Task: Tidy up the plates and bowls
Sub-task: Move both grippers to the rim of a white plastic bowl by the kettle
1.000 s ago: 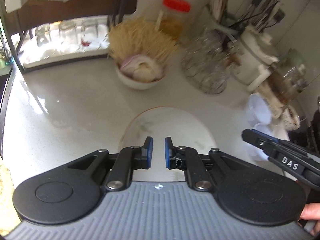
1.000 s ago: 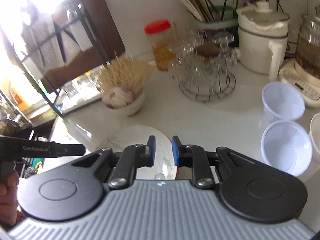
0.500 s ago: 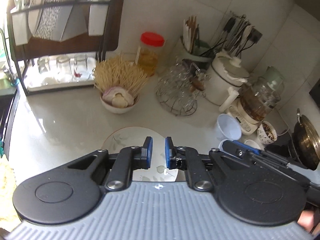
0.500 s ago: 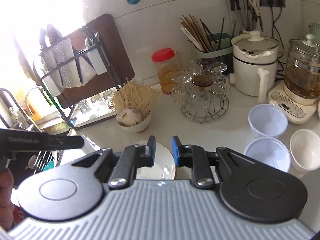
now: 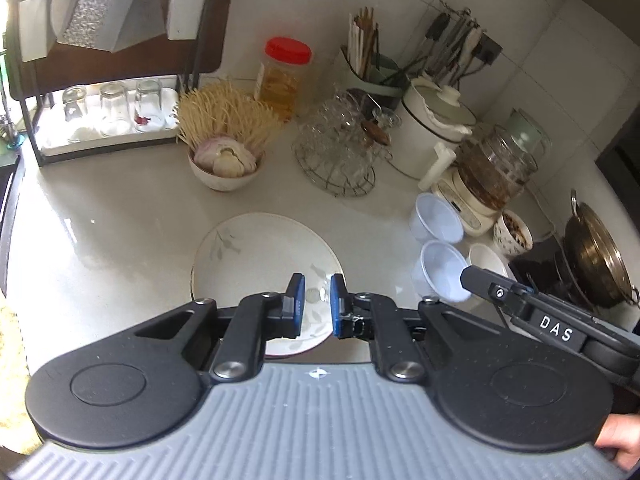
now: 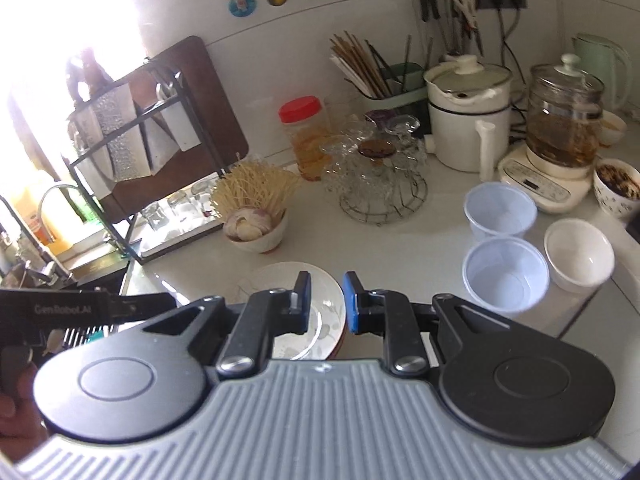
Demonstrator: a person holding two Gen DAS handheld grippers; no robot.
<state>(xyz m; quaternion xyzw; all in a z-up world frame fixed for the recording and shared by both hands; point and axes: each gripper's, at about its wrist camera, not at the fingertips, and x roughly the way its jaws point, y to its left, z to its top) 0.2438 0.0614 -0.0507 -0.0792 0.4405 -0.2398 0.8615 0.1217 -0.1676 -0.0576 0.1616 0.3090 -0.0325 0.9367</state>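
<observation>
Two views, left wrist first: plate lies flat on the counter, in front of the garlic bowl.
Left gripper: pads nearly together, nothing between them.
Change: both grippers have pulled up and back from the plate (free for a next item).
Right wrist view: right gripper likewise narrow, empty.
Bowls: two translucent plastic tubs, one glossy white bowl, right of the plate.
Plate surface: smooth glazed ceramic, leaf print.

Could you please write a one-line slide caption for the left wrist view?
Left gripper, empty, above a leaf-patterned plate on a cluttered kitchen counter.
</observation>
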